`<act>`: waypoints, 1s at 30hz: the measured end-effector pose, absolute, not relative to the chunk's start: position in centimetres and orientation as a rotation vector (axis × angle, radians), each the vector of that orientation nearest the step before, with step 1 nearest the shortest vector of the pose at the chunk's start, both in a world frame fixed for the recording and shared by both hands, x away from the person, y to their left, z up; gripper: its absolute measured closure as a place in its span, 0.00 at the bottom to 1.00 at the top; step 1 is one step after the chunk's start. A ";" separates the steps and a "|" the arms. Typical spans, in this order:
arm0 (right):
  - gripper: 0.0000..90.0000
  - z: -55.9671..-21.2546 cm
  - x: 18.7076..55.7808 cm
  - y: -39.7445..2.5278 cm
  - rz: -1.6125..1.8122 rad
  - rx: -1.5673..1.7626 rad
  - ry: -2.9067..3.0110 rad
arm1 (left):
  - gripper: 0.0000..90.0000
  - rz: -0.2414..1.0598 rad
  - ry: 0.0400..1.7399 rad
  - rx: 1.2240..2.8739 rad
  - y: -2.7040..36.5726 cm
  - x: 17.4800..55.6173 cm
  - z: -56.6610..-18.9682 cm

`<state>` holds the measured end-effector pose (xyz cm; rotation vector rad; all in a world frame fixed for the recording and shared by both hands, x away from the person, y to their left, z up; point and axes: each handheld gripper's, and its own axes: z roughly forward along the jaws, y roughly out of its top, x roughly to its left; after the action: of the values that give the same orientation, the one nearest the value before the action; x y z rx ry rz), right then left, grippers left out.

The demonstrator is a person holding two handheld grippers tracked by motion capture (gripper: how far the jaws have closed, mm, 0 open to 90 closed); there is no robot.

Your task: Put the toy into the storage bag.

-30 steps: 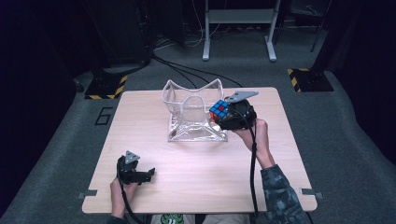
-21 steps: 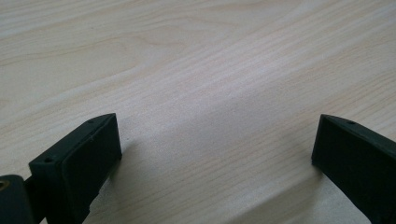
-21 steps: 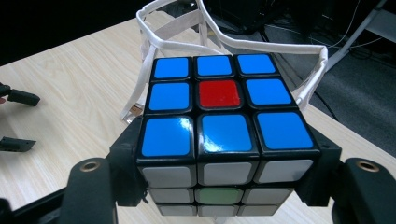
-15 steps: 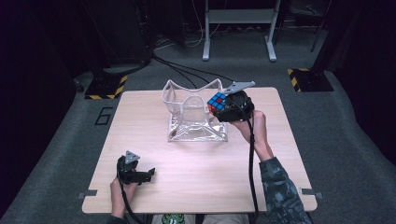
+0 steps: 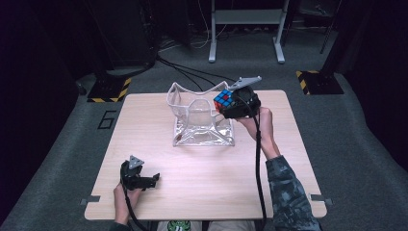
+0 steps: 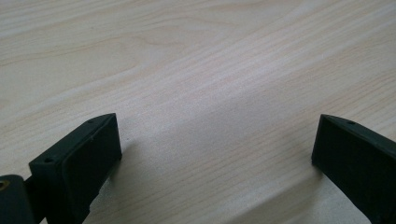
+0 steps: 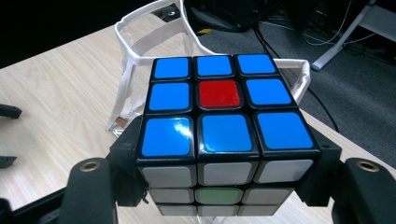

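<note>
- Puzzle cube (image 7: pixel 227 133) sits clamped between the two black jaws of the right gripper (image 5: pixel 234 107), one jaw pressed to each of its opposite sides, so the gripper is closed on it and carries it clear of the desk (image 5: pixel 202 168)
- In the right gripper view the cube's upper face is blue with a single red square in its middle; the face turned toward the gripper body is white with one green square in the centre row
- In the high view the cube (image 5: pixel 223 100) sticks out ahead of the right gripper, at the gripper's front end, held up over the near right rim of the clear plastic bag (image 5: pixel 199 120)
- The bag stands open on the desk just ahead of and below the right gripper; in the right gripper view its white-edged rim (image 7: pixel 140 46) shows directly beyond the cube
- Whether the cube touches the bag's rim cannot be told
- The right hand (image 5: pixel 257 126) grips the right gripper from behind, with the cable trailing back along the forearm
- Left gripper (image 5: pixel 144 181) lies low at the near left part of the desk, well apart from the cube and the bag, held by the left hand (image 5: pixel 126 196)
- In the left gripper view its jaws stand wide apart with bare wood (image 6: pixel 210 93) between them, gripping nothing
</note>
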<state>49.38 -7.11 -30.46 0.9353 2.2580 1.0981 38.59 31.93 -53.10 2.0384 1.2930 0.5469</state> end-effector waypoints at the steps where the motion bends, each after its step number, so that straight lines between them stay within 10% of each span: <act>1: 0.36 -30.4 49.5 -7.1 1.092 0.932 2.260 | 0.01 0.547 1.293 2.038 31.9 38.6 -53.1; 30: 0.36 -30.6 53.1 -4.9 1.072 0.969 2.294 | 0.02 0.547 1.295 2.034 31.9 38.6 -53.1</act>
<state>53.06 -4.92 -30.63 0.9694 2.2940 1.0718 38.55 31.90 -53.11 2.0340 1.2945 0.5475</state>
